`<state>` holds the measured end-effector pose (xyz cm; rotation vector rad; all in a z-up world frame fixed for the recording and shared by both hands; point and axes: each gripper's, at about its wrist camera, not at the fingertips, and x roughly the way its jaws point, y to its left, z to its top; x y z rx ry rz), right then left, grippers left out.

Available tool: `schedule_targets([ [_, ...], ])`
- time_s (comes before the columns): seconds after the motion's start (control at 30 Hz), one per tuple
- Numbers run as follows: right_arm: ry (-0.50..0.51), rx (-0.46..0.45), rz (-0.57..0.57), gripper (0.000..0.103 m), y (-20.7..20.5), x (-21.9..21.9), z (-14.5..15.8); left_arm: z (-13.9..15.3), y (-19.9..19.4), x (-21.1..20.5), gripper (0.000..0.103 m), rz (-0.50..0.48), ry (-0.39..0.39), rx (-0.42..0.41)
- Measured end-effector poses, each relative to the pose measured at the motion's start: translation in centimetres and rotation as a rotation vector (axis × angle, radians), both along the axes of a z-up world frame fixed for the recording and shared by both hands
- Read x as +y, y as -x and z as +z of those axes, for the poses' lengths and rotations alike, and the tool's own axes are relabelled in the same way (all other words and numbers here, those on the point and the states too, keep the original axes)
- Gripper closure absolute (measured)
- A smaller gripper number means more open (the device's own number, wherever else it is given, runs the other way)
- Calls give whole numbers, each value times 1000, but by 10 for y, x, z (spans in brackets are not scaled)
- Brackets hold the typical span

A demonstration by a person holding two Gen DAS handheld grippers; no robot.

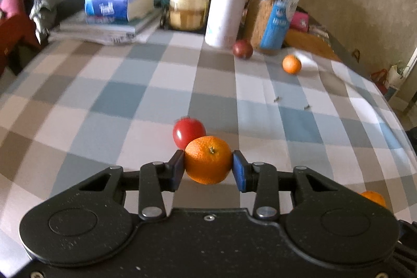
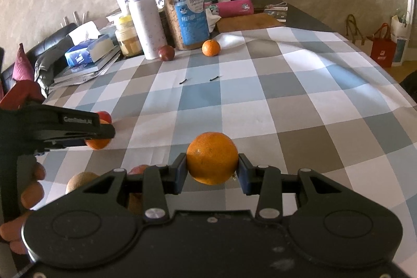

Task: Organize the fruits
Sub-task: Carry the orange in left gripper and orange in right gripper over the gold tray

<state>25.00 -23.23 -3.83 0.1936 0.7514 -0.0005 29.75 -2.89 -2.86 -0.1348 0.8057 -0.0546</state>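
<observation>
My left gripper [image 1: 207,170] is shut on an orange [image 1: 208,155], its blue pads [image 1: 237,170] pressing both sides just above the checked tablecloth [image 1: 117,100]. A shiny red fruit [image 1: 188,132] lies right behind that orange. My right gripper [image 2: 212,171] is shut on a second orange [image 2: 211,156]. In the right wrist view the left gripper [image 2: 104,133] enters from the left, with its orange [image 2: 97,143] and the red fruit [image 2: 104,116] partly hidden behind it. A dark red fruit [image 2: 166,52] and a third orange [image 2: 211,47] lie at the far end.
A brownish fruit [image 2: 80,180] and another reddish fruit [image 2: 138,170] peek out beside my right gripper's body. A white bottle [image 2: 146,25], a cereal jar [image 2: 186,12], a tissue box [image 2: 86,51] and books crowd the far end. Two small dark screws [image 2: 183,81] lie mid-table.
</observation>
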Motion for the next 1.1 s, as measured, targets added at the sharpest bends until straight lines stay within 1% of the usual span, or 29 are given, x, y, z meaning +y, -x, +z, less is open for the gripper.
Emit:
schedule_targets([
  [0.13, -19, -10, -8, 61, 0, 0, 0, 10, 5, 0, 56, 28, -45, -54],
  [0.2, -25, -10, -7, 61, -2, 1, 0, 18, 7, 1, 56, 38, -45, -64],
  [0.23, -27, -9, -3, 61, -3, 2, 0, 22, 9, 2, 56, 38, -37, -61],
  [0.33, -38, -10, 1, 61, -3, 3, 1, 34, 19, 7, 56, 9, 22, -31],
  [0.47, -67, -9, -11, 61, 6, 1, 9, 46, 40, 12, 56, -24, 37, 13],
  [0.6, -76, -21, -18, 61, 28, -2, 22, 54, 66, 16, 56, -45, 45, 55],
  [0.73, -116, -37, -9, 61, 59, -8, 34, 58, 94, 19, 55, -84, 59, 92],
  [0.83, -148, -58, 5, 61, 85, -11, 41, 58, 114, 18, 55, -116, 51, 114],
  [0.97, -156, -54, 25, 61, 114, -10, 44, 53, 137, 18, 55, -154, 54, 133],
  [1.1, -148, -28, 38, 61, 140, -8, 37, 44, 157, 18, 55, -178, 70, 151],
])
